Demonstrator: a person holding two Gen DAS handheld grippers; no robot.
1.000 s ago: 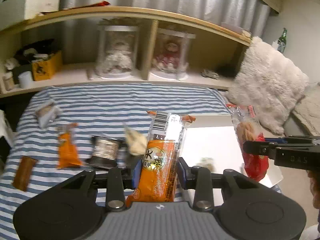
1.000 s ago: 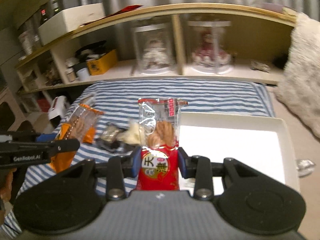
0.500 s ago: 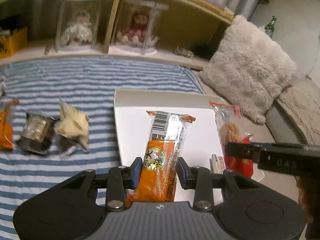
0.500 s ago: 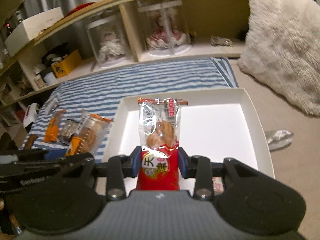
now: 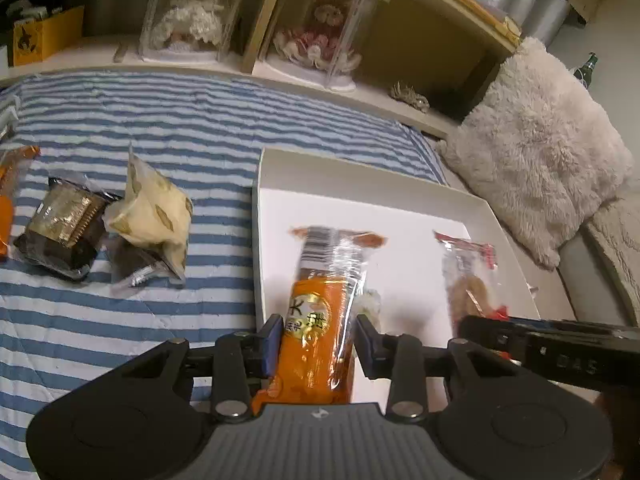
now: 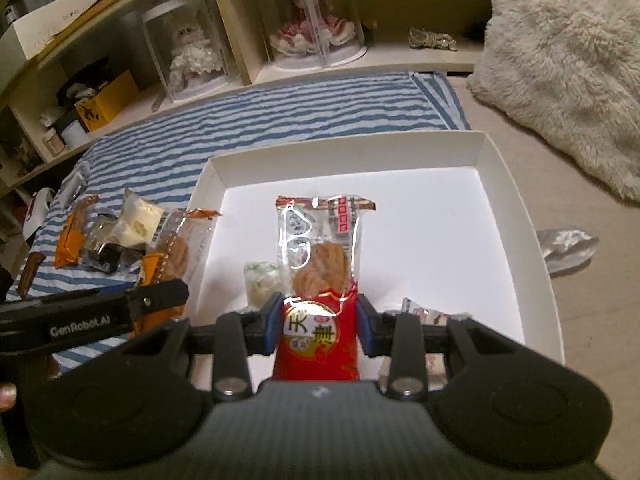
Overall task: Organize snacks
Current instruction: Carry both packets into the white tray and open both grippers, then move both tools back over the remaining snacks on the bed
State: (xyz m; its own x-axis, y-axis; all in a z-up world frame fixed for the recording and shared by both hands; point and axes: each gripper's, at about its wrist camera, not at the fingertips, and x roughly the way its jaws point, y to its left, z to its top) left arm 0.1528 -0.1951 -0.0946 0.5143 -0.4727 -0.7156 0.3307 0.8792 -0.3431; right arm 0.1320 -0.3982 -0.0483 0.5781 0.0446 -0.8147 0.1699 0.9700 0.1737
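My left gripper (image 5: 316, 340) is shut on an orange cracker packet (image 5: 320, 308) and holds it over the left part of the white tray (image 5: 360, 172). My right gripper (image 6: 318, 326) is shut on a red cracker packet (image 6: 320, 280) and holds it over the middle of the white tray (image 6: 500, 184). The red packet also shows in the left wrist view (image 5: 468, 276), and the orange packet in the right wrist view (image 6: 172, 248). A small green-white sweet (image 6: 260, 280) and a small wrapped snack (image 6: 424, 314) lie in the tray.
On the striped cloth (image 5: 160, 128) left of the tray lie a cream packet (image 5: 150, 208), a dark packet (image 5: 64, 228) and an orange packet (image 6: 72, 236). A shelf with two doll cases (image 5: 320, 28) stands behind. A fluffy cushion (image 5: 536, 148) lies to the right.
Both grippers have moved right from over the striped cloth to over the white tray, each still holding its packet, and have come lower and closer to the tray.
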